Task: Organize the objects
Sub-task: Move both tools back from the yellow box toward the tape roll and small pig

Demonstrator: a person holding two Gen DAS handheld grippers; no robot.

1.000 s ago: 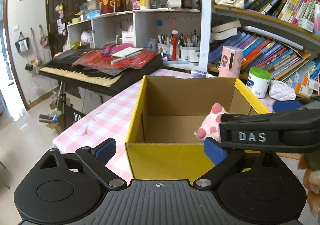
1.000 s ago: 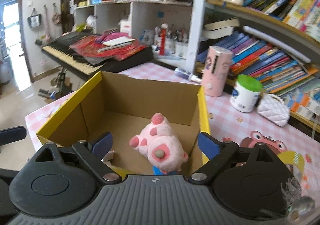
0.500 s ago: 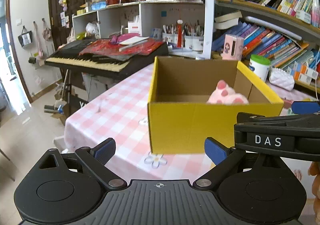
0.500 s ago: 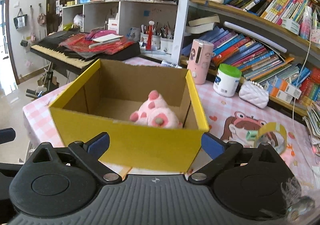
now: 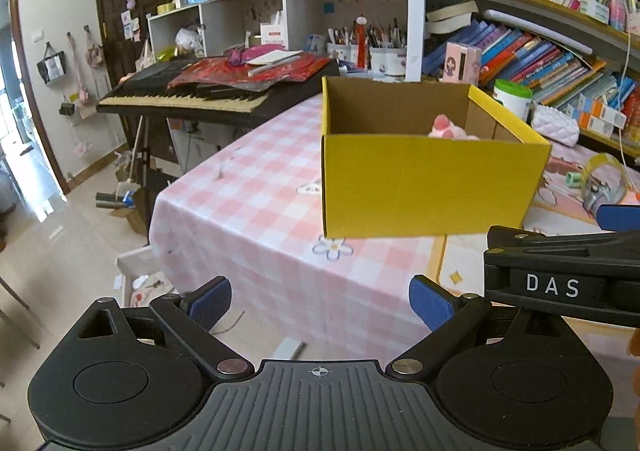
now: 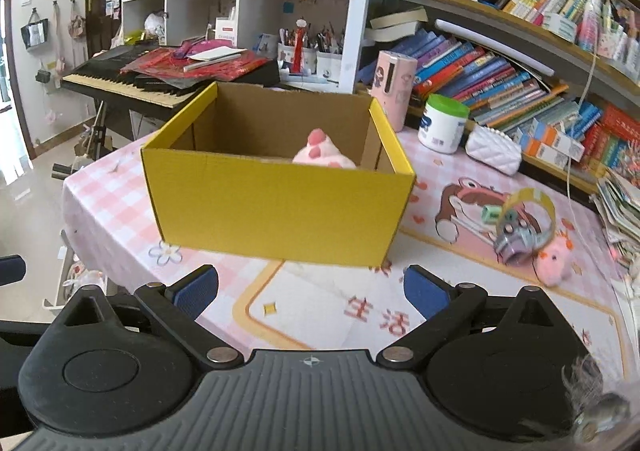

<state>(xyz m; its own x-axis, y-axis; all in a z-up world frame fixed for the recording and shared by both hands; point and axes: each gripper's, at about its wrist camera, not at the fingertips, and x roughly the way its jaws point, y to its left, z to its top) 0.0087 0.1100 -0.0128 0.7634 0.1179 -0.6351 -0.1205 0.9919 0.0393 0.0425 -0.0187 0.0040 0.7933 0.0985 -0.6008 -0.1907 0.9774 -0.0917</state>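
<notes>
A yellow cardboard box (image 5: 428,187) (image 6: 276,207) stands open-topped on the pink checked table (image 5: 256,211). A pink plush toy (image 6: 324,153) (image 5: 446,129) lies inside it, only its top showing over the near wall. My left gripper (image 5: 322,301) is open and empty, back from the box over the table's near edge. My right gripper (image 6: 310,293) is open and empty too, above the printed mat in front of the box. Its black body crosses the left wrist view at the right.
A tape roll (image 6: 528,211), a small grey gadget (image 6: 514,243) and a small pink plush (image 6: 554,261) lie on the mat to the right. A white jar (image 6: 442,123), a pink canister (image 6: 392,89) and a white purse (image 6: 494,149) stand behind the box. A keyboard (image 5: 208,95) is at the far left; bookshelves at the right.
Both grippers have drawn back from the box, which now looks smaller and farther away. The plush toy stays inside the box. Both grippers remain open.
</notes>
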